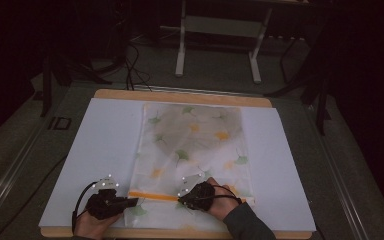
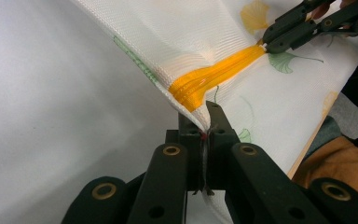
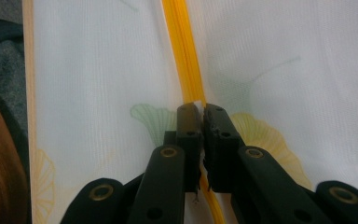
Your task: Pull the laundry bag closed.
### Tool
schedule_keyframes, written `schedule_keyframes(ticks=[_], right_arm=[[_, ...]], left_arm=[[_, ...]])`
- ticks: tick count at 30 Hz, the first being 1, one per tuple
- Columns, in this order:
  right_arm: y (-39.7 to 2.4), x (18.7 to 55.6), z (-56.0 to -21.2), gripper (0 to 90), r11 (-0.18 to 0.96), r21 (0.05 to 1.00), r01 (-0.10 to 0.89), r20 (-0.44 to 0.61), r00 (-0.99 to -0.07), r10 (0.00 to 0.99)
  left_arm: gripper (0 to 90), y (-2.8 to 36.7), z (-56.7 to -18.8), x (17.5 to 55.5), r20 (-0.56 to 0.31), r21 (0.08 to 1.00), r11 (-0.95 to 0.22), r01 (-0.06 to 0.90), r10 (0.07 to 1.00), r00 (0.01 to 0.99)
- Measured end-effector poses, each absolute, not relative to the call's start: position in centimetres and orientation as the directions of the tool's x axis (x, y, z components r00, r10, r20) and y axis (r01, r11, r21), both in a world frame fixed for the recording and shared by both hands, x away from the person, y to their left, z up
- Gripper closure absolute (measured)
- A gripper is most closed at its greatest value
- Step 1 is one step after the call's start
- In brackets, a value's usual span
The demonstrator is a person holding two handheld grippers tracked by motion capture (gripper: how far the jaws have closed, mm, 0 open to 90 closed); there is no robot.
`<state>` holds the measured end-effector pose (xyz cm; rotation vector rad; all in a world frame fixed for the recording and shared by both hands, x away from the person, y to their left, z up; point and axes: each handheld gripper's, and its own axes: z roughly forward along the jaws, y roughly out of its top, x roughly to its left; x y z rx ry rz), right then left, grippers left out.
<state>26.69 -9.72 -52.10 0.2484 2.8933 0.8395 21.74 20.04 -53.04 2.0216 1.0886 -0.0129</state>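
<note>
The worktop (image 1: 105, 150) holds a white mesh bag (image 1: 195, 145) with leaf pictures, its long side running away from the person. Its orange zipper (image 1: 152, 196) runs left to right. The left gripper (image 1: 132, 201) pinches the bag's corner. The right gripper (image 1: 181, 200) pinches the zipper.

Left gripper (image 2: 206, 122) jaws pinch the mesh bag (image 2: 205, 37) corner (by its orange zipper (image 2: 209, 77)).

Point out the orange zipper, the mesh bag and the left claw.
orange zipper (image 2: 214, 74): left gripper view, middle of its orange band.
mesh bag (image 1: 195, 145): high view, centre of the leaf-printed fabric.
left claw (image 2: 208, 122): left gripper view, between its tips pinching the bag's corner.
</note>
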Motion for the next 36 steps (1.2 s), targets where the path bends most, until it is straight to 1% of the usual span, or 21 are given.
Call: schedule_keyframes(ticks=[16,21,29,35,36], right_arm=[[-10.3,26.6,-52.0,86.8,0.839,0.529,0.13,-0.068,-0.978,0.195],[-10.5,26.7,-51.9,88.8,0.847,0.515,0.129,-0.075,-0.978,0.195],[-10.6,26.9,-51.9,88.8,0.849,0.513,0.127,-0.075,-0.979,0.191],[-10.2,27.1,-51.8,88.3,0.861,0.494,0.119,-0.078,-0.981,0.18],[-9.9,27.2,-51.7,88.0,0.87,0.479,0.118,-0.076,-0.982,0.175]], left_arm=[[88.0,20.1,-53.0,21.7,-0.363,0.656,-0.288,0.698,0.69,0.626],[88.0,20.1,-52.9,21.7,-0.365,0.658,-0.281,0.698,0.692,0.623],[88.0,20.1,-52.9,21.6,-0.365,0.656,-0.279,0.701,0.696,0.618],[88.1,20.1,-52.9,21.6,-0.366,0.654,-0.28,0.703,0.697,0.617],[88.0,20.1,-52.9,21.6,-0.366,0.654,-0.279,0.703,0.697,0.617]])
